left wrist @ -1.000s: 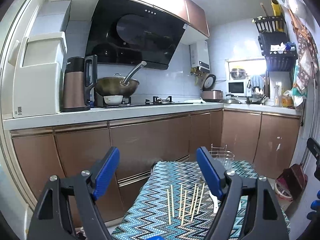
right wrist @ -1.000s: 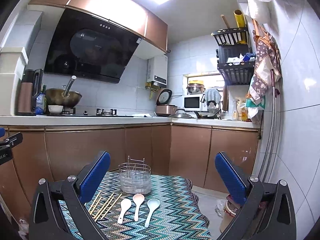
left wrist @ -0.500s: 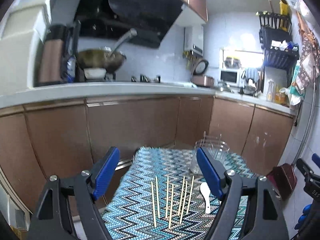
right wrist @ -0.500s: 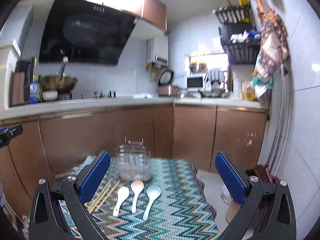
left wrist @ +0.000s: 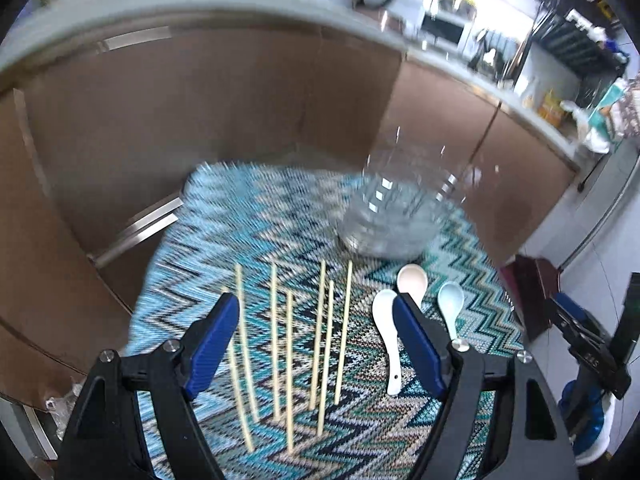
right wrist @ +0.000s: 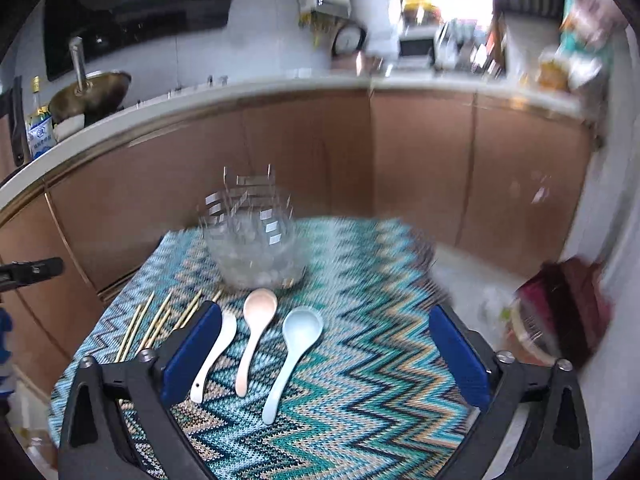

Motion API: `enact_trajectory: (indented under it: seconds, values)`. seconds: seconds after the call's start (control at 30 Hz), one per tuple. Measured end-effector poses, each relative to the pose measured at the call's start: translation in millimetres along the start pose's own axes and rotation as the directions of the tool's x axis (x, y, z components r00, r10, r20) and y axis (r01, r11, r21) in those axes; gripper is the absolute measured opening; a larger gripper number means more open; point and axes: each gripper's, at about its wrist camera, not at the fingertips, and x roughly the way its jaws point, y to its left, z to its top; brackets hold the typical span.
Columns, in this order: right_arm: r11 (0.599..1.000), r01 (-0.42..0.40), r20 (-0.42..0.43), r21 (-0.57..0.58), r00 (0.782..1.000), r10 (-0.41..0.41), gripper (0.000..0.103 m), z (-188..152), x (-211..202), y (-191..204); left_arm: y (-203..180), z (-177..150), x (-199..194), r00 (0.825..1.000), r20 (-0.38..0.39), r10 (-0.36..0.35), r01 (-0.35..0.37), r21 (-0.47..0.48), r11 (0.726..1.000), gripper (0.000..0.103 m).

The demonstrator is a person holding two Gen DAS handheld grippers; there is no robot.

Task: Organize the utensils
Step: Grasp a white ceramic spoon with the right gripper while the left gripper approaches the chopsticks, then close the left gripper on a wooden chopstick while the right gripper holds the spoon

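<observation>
Zigzag-woven in teal, blue, cream and black, the patterned cloth (right wrist: 360, 360) covers a small table standing before brown kitchen cabinets (right wrist: 420, 160), and everything to be sorted lies on it. At its far end stands the clear round utensil holder with a wire divider frame (right wrist: 252, 236), upright and blurred; in the left wrist view the same holder (left wrist: 394, 216) sits beyond and to the right of the gripper. The left gripper (left wrist: 316, 344) hangs over the near part of the cloth with its blue-padded jaws spread wide and nothing pressed between them; seen between and past them is a loose row of pale wooden chopsticks (left wrist: 316, 332), lying roughly parallel and pointing away toward the holder. The right gripper (right wrist: 326, 352) is also wide apart, its jaws closing at this moment, with no pad touching anything. Beneath its gap lie three ceramic soup spoons side by side, bowls toward the holder and handles toward the camera: a white spoon (right wrist: 216, 356) partly behind the left pad, a pale pink spoon (right wrist: 254, 332) in the middle, and a light blue spoon (right wrist: 290, 356) on the right. The chopsticks (right wrist: 156, 320) show to the left of that gripper.
</observation>
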Motion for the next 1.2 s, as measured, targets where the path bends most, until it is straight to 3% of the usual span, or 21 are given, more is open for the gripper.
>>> enact_trajectory:
  seconds: [0.03,0.13,0.3,0.43,0.63,0.87,1.03,1.13,1.2]
  values:
    - [0.999,-0.029,-0.040,0.018,0.999,0.030,0.078,0,14,-6,-2,4,16,0.999,-0.035,-0.008,0.008,-0.003,1.000,0.077]
    - [0.993,-0.106,-0.146,0.054,0.983,0.112,0.064,-4,57,-22,-5,14,56,0.994,-0.109,-0.022,0.022,0.002,1.000,0.074]
    - [0.974,-0.206,-0.269,0.091,0.937,0.223,0.050,-9,116,-35,-6,28,116,0.974,-0.225,-0.018,0.021,0.007,1.000,0.057]
    - [0.959,-0.268,-0.311,0.092,0.907,0.283,0.043,-6,141,-39,-5,33,145,0.955,-0.297,-0.009,0.015,0.020,1.000,0.049]
    - [0.945,-0.320,-0.361,0.064,0.876,0.321,0.032,-2,164,-43,-6,38,180,0.923,-0.384,0.002,0.010,0.030,0.999,0.035]
    - [0.935,-0.353,-0.414,0.026,0.848,0.331,0.028,-1,180,-42,-10,39,208,0.896,-0.442,0.041,-0.016,0.059,0.998,0.026]
    - [0.925,-0.380,-0.436,0.010,0.831,0.346,0.023,-1,186,-41,-11,41,222,0.882,-0.468,0.056,-0.028,0.068,0.997,0.015]
    - [0.922,-0.388,-0.452,-0.009,0.824,0.342,0.012,-2,191,-35,-14,40,225,0.883,-0.464,0.066,-0.034,0.077,0.996,0.011]
    - [0.921,-0.388,-0.456,-0.025,0.824,0.335,0.011,-2,192,-32,-14,42,226,0.886,-0.460,0.063,-0.032,0.075,0.997,0.008]
